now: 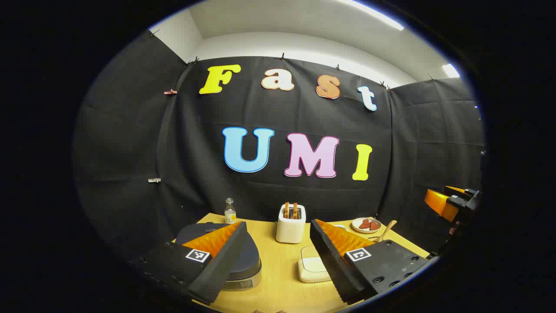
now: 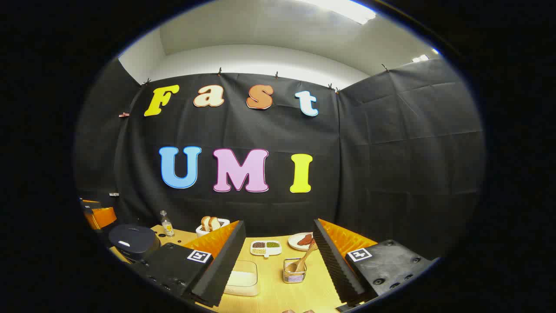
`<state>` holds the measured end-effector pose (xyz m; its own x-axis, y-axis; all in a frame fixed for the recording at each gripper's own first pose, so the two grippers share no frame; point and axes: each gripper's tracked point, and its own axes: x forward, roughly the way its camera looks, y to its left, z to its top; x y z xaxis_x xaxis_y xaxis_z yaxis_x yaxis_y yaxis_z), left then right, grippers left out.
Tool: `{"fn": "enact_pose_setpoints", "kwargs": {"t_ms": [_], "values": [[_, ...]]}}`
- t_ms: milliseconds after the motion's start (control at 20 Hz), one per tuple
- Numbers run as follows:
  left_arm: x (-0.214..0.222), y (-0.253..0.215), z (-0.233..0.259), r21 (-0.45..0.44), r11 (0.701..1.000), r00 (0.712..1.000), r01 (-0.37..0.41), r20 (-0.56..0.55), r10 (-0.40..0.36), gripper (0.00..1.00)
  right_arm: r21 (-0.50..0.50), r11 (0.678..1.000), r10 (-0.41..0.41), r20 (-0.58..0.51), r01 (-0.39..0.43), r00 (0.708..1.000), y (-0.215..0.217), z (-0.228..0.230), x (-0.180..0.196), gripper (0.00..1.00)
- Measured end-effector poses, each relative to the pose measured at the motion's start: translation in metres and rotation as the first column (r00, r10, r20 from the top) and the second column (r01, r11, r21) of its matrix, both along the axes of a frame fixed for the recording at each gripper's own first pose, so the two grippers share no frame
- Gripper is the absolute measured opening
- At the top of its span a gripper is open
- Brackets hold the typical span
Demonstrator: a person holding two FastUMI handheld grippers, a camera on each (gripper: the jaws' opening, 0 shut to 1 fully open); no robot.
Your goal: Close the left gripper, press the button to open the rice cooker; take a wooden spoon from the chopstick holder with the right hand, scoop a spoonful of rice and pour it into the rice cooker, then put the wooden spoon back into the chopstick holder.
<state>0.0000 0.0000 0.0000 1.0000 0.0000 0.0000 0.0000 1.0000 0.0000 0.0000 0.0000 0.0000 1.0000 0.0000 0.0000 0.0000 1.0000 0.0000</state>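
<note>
Overall, one yellow wooden table [image 2: 278, 291] stood against the black cloth wall, its far edge meeting the cloth and its left corner visible in the left gripper view beside a small glass bottle [image 1: 230, 211].

Item: rice cooker [image 1: 243, 261], dark lid down, at the table's left side; in the right gripper view it sat at the far left [image 2: 132, 240], near the table's left edge.

Item: white toaster [image 1: 290, 225] holding two slices, centre rear, apart from the cooker.

Item: lidded cream rice container [image 1: 313, 266], in front of the toaster; bare tabletop lay between it and the cooker.

Item: wire chopstick holder [image 2: 294, 271], just right of the container, with the wooden spoon [image 2: 304, 260] standing tilted in it, handle leaning up and to the right.

Item: divided dish of grains [image 2: 266, 248] and a plate with reddish pieces [image 2: 300, 240], both near the rear edge.

Item: left gripper [image 1: 278, 256], fingers wide apart, holding nothing, hovering above the table with the cooker behind its left finger.

Item: right gripper [image 2: 278, 261], fingers likewise spread wide, empty, touching nothing; the holder and spoon lay in the gap between its fingers. It also appeared at the right edge of the left gripper view [image 1: 451, 202], well off the table.
</note>
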Motion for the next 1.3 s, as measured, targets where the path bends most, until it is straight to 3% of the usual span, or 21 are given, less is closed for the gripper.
{"fn": "enact_pose_setpoints", "kwargs": {"t_ms": [850, 1300], "values": [[-0.001, 0.016, -0.004, -0.002, 1.0, 1.0, -0.015, -0.019, 0.015, 0.98, 0.011, 0.999, 0.034, -0.044, -0.034, 0.998, 0.002, -0.005, -0.001, 0.98], [0.002, 0.057, -0.008, 0.015, 0.995, 0.993, -0.101, -0.064, 0.101, 0.98, 0.008, 0.998, 0.06, -0.09, -0.059, 0.994, 0.005, -0.015, 0.011, 0.98]]}}
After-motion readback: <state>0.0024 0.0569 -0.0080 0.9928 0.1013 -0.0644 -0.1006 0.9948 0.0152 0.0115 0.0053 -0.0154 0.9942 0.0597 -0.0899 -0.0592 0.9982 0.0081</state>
